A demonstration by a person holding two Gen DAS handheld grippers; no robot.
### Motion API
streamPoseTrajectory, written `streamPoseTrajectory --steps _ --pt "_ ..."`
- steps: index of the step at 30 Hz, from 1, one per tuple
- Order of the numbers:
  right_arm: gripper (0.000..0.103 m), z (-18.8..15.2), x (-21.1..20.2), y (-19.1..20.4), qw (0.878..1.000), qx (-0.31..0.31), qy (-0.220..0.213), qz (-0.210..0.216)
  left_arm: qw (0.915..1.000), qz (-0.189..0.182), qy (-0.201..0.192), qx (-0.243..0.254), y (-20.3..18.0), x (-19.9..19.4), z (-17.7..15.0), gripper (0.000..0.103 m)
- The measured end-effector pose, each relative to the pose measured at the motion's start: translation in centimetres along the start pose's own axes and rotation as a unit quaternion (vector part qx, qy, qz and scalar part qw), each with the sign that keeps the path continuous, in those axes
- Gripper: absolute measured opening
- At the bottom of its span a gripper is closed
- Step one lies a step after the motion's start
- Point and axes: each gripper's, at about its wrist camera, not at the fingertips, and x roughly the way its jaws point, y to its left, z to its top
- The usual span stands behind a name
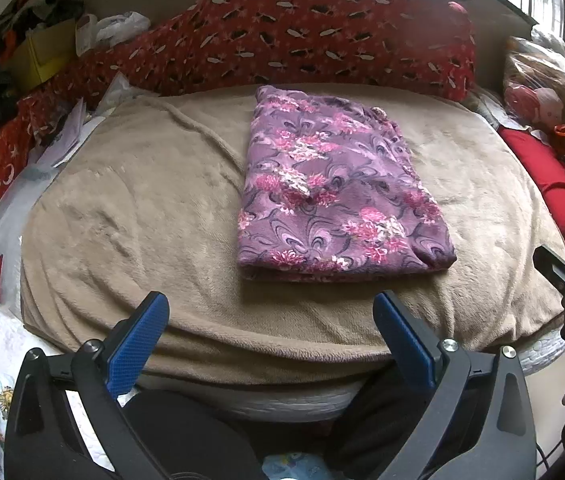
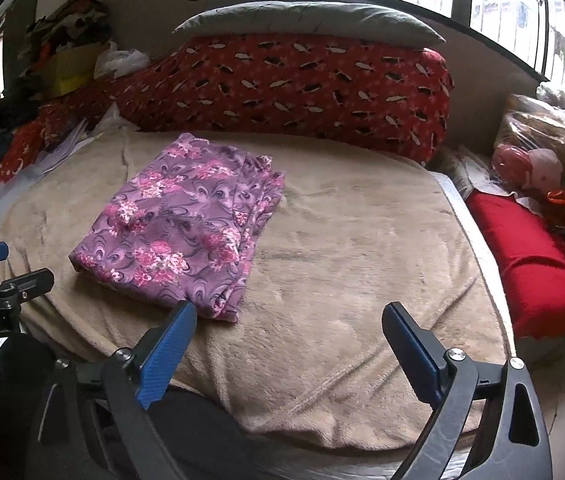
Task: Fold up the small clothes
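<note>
Left claw (image 1: pixel 270 312): jaws wide apart, holding nothing, at near bed edge. Right claw (image 2: pixel 288 322): same, gaping, empty. Beige blanket (image 1: pixel 142 208) below both. Purple floral garment (image 1: pixel 330 188) flat on blanket, already folded into rectangle, long axis running away from claws. Lies straight ahead of left claw, ahead-left of right claw; right claw's left fingertip (image 2: pixel 180 320) nearest its corner.

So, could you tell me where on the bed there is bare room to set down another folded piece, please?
The beige blanket lies bare between the folded purple floral garment and the red cushion, and again left of the garment in the left wrist view. The back is crowded by the red patterned bolster; papers and clutter line the left edge.
</note>
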Motion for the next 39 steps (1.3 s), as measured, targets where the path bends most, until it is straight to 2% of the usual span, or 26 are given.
streamPoseTrajectory --steps 19,35,39 --pt "0.098 0.0 -0.4 0.3 1.0 -0.003 0.001 0.01 0.9998 -0.002 -0.019 0.006 -0.1 -1.2 0.2 0.103" --pt "0.098 0.1 -0.3 0.2 1.0 -0.006 0.002 0.017 0.999 -0.043 0.009 0.009 -1.1 -1.7 -0.3 0.102" --pt "0.098 0.0 -0.4 0.2 1.0 -0.005 0.001 0.018 0.9986 -0.052 0.005 0.003 -1.2 -2.3 -0.2 0.102"
